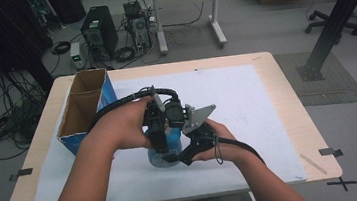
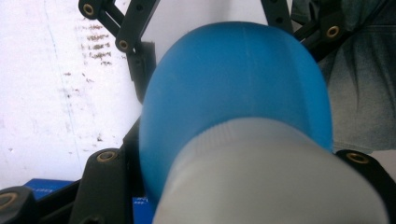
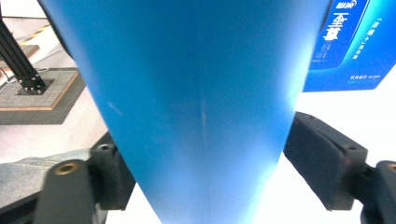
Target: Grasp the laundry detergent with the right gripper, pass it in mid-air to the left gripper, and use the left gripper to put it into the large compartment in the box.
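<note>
A blue plastic bottle [image 1: 169,149] with a whitish cap stands on the white sheet near the table's front middle. My left gripper [image 1: 159,141] comes down on it from above and is shut on the cap [image 2: 271,177], with the blue shoulder [image 2: 243,79] bulging beyond. My right gripper [image 1: 176,157] reaches in from the right, low at the bottle's side. In the right gripper view the blue body [image 3: 201,93] stands between its jaws. The right pad [image 3: 322,158] stands just off the body, so this gripper is open. Both hands hide most of the bottle in the high view.
An open cardboard box with blue printed sides [image 1: 87,110] stands at the table's left, and its blue side [image 3: 345,46] shows behind the bottle. A white sheet [image 1: 247,103] covers most of the wooden table. A black slanted post [image 1: 338,13] rises off the table's right.
</note>
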`<state>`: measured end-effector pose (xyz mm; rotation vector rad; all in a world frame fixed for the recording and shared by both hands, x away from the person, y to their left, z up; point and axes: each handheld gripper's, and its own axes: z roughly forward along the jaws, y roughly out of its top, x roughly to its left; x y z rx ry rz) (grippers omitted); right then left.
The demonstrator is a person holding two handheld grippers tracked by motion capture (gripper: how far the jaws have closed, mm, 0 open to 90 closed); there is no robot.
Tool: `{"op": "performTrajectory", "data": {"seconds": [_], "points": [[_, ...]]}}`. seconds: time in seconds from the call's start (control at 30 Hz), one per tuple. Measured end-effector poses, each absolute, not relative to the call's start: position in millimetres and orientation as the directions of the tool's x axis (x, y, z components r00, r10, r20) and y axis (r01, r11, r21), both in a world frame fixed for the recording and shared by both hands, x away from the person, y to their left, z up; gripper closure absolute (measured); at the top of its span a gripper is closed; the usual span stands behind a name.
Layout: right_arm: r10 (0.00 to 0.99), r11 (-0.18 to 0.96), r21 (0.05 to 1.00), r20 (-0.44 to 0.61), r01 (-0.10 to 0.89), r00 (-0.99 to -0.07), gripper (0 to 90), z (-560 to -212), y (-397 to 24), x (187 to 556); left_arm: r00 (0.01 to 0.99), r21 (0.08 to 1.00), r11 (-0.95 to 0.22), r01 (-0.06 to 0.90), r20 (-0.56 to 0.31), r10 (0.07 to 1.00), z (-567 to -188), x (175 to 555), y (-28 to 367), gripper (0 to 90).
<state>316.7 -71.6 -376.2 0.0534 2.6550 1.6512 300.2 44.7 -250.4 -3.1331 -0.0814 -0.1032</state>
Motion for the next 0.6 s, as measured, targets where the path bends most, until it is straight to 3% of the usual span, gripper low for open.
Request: {"op": "performTrajectory", "data": {"seconds": [0.27, 0.53, 0.6], "points": [[0.039, 0.439, 0.898, 0.028, 0.042, -0.999, 14.6, -380.6, -72.7, 317.0, 0.997, 0.002, -0.999, 0.050, 0.063, 0.050, -246.5, 299.5, 44.0, 40.6], [0.037, 0.442, 0.895, 0.045, 0.057, -0.998, 0.5, -382.9, -72.7, 318.5, 0.997, -0.004, -0.999, 0.046, 0.058, 0.046, -245.1, 300.8, 43.4, 40.5], [0.034, 0.437, 0.896, 0.073, 0.080, -0.997, 1.0, -382.8, -74.6, 317.8, 0.998, -0.007, -0.999, 0.039, 0.058, 0.039, -244.4, 301.9, 43.0, 40.4]]}}
